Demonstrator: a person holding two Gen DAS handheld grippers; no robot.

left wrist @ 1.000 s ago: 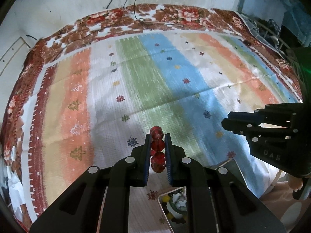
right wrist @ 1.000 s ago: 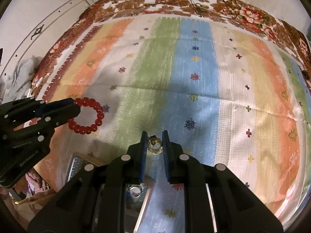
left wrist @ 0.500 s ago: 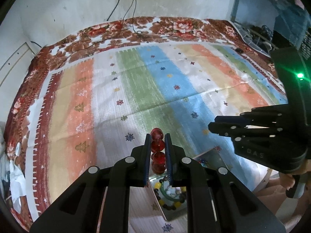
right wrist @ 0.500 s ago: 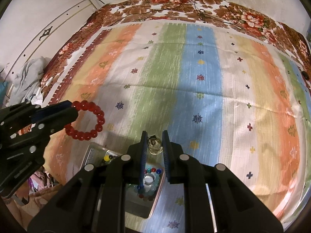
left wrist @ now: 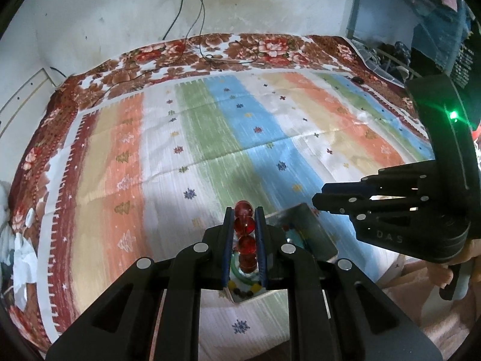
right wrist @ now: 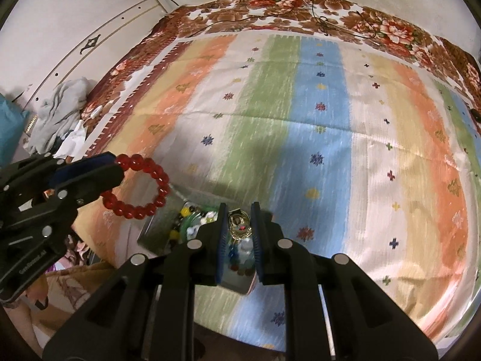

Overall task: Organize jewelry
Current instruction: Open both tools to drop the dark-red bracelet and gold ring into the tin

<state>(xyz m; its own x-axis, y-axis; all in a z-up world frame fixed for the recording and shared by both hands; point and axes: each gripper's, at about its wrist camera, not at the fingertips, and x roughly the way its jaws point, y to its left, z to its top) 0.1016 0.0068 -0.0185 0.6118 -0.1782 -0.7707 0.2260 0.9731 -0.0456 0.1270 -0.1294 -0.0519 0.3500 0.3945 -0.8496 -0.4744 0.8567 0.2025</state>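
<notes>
My left gripper (left wrist: 244,215) is shut on a red bead bracelet (left wrist: 246,234), seen edge-on between its blue pads. In the right wrist view that bracelet (right wrist: 141,186) hangs as a full ring from the left gripper (right wrist: 115,167) at the left. My right gripper (right wrist: 239,213) is shut on a small gold ornament (right wrist: 239,224). A metal jewelry box (right wrist: 162,228) with mixed coloured beads lies on the striped cloth right below both grippers; its shiny lid (left wrist: 306,228) stands open. The right gripper (left wrist: 318,201) shows from the side at the right.
A striped, patterned cloth (left wrist: 255,138) covers a floral blanket (left wrist: 228,48) on the bed. Cables (left wrist: 195,21) run from a wall socket onto the far edge. Crumpled clothes (right wrist: 60,111) lie beside the bed at the left. A hand (left wrist: 445,273) grips the right handle.
Both grippers have drawn back and lifted with their pieces still held. The jewelry box has come into fuller view below them.
</notes>
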